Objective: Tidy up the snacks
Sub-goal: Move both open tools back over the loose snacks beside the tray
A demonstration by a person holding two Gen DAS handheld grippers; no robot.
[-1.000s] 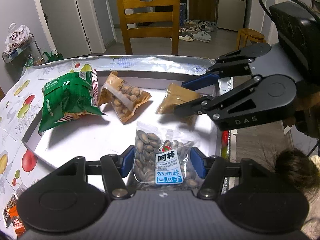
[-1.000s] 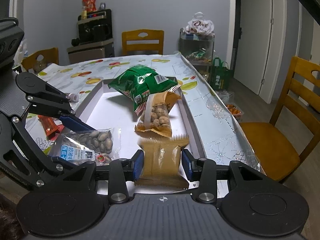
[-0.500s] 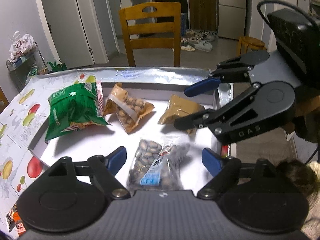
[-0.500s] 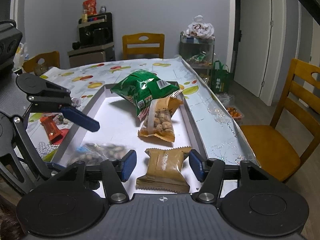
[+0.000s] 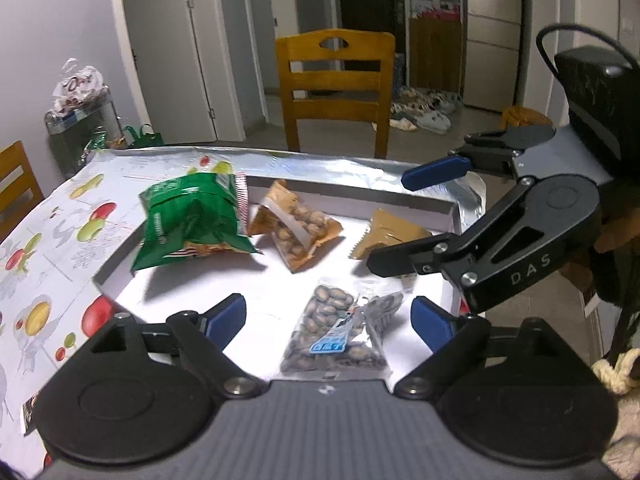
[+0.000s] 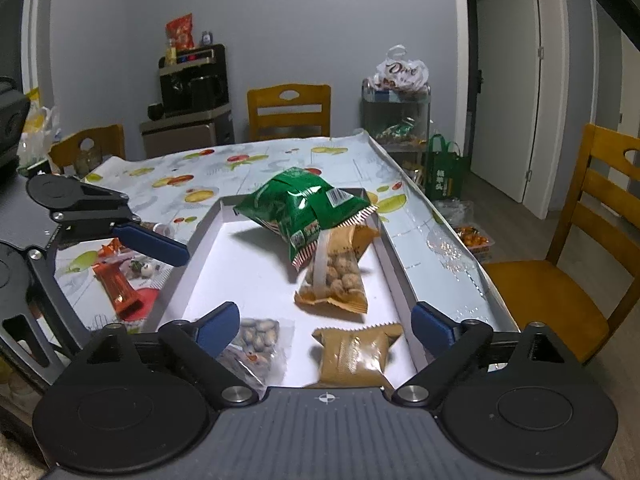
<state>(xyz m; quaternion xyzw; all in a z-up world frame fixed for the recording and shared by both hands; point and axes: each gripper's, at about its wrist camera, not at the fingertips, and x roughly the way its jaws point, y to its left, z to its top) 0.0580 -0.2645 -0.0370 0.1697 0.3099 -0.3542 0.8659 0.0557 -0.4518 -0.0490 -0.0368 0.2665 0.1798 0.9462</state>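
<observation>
2 tools, left (image 5: 328, 316) and right (image 6: 326, 322), just opened wide over snacks inside tray rim (image 6: 394, 276)

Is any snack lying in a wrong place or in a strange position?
Yes. An orange packet lies on the tablecloth, outside the white tray that holds the other four. Inside, the green bag overlaps the nut packet instead of lying flat.

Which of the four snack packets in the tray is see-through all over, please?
The seed packet, lying between the open left gripper's fingers: clear plastic showing dark seeds, with a blue label. The others are green, orange or brown.
</observation>
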